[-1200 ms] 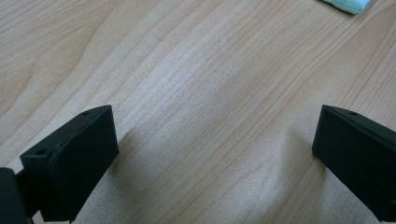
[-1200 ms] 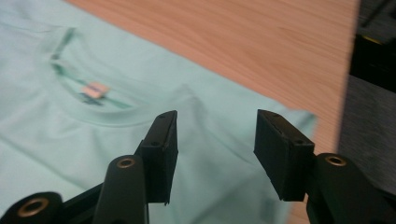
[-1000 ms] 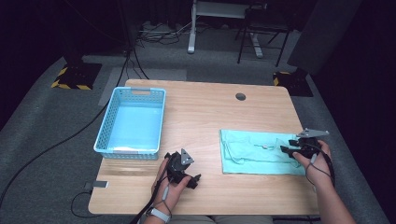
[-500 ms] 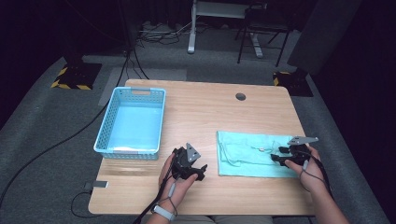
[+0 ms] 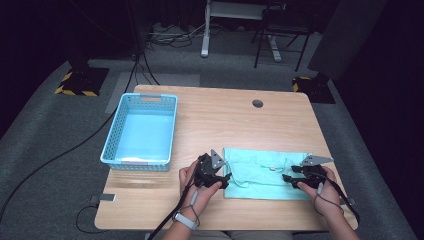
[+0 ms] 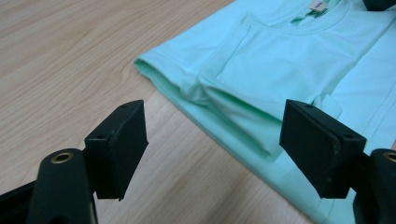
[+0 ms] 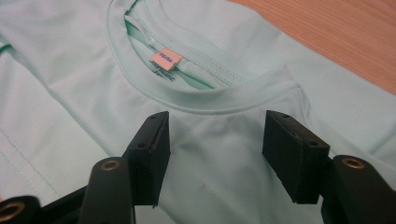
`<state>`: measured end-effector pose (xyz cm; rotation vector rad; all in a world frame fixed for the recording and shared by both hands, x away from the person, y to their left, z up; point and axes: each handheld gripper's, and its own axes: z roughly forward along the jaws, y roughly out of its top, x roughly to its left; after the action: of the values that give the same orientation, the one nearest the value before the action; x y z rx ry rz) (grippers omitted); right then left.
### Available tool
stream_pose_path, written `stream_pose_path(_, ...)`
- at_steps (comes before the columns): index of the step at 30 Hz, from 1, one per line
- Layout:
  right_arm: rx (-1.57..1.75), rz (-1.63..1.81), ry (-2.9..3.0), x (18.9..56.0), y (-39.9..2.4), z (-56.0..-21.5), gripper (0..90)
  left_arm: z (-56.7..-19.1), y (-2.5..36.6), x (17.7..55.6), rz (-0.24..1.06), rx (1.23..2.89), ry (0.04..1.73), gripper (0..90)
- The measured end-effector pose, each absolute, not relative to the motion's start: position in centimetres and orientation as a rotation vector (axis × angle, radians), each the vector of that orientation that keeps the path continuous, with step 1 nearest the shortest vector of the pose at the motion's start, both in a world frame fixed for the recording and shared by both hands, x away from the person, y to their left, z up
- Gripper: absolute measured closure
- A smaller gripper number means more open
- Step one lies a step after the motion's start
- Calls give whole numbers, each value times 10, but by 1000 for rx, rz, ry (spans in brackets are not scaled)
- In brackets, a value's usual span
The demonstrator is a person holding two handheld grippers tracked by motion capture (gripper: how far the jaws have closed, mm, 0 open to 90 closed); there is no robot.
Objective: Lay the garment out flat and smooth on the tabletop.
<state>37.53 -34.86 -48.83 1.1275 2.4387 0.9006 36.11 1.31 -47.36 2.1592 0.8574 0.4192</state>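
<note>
High view first: mint T-shirt flat on the table, long axis running side to side between the two grippers. Left gripper just at the shirt's near-left edge, right gripper over its right part, pointing inward. Blue basket well off beyond the left hand, apart from everything.

Left gripper view next: jaws spread, just been closing in, nothing gripped between them yet. Folded sleeve edge straight ahead and a touch right of centre, bare wood under the left jaw, cloth before the right one. Hem line slanting away up and to the right.

Right gripper view now: jaws apart, nothing pinched, hovering above cloth. Collar directly ahead of the tips, arcing across, neck label just beyond it.

Judgement call: both hands equally near, each poised at its own end; coming pinch hinges on the left jaws straddling that folded edge rather than sliding past onto wood.
</note>
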Motion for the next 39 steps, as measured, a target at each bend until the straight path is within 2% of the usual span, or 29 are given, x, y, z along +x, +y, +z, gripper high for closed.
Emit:
stream_pose_path(2,1093,891,2421,372,-347,-482,424,-475,6,363,402,2163,849,261)
stream_pose_path(8,1072,921,2352,369,-365,-457,434,-477,-15,378,407,2221,815,277)
stream_pose_path(13,1148,915,2314,371,-398,-453,447,-482,-24,387,399,2258,803,389)
stream_pose_path(15,1165,903,2330,371,-403,-458,466,-485,-26,388,385,2269,802,484)
stream_pose_path(17,1174,892,2365,370,-406,-462,586,-486,-27,386,400,2285,806,605)
stream_pose_path(20,1181,845,2440,366,-405,-469,792,-485,-27,381,408,2281,787,843)
stream_pose_path(21,1183,827,2451,364,-404,-470,833,-483,-27,378,401,2273,782,865)
stream_pose_path(24,1177,839,2421,356,-406,-464,876,-477,-26,371,418,2267,761,874)
stream_pose_path(29,1162,874,2360,351,-411,-448,856,-467,-20,363,453,2220,755,875)
stream_pose_path(30,1159,883,2346,352,-412,-446,797,-466,-19,363,459,2216,757,875)
stream_pose_path(31,1174,917,2325,356,-413,-445,668,-466,-19,363,462,2216,760,875)
stream_pose_path(34,1181,904,2331,368,-414,-451,590,-468,-17,365,449,2209,772,875)
stream_pose_path(36,1194,876,2358,375,-413,-457,619,-468,-16,366,451,2206,775,875)
stream_pose_path(39,1235,804,2409,381,-412,-466,791,-468,-14,365,446,2205,777,875)
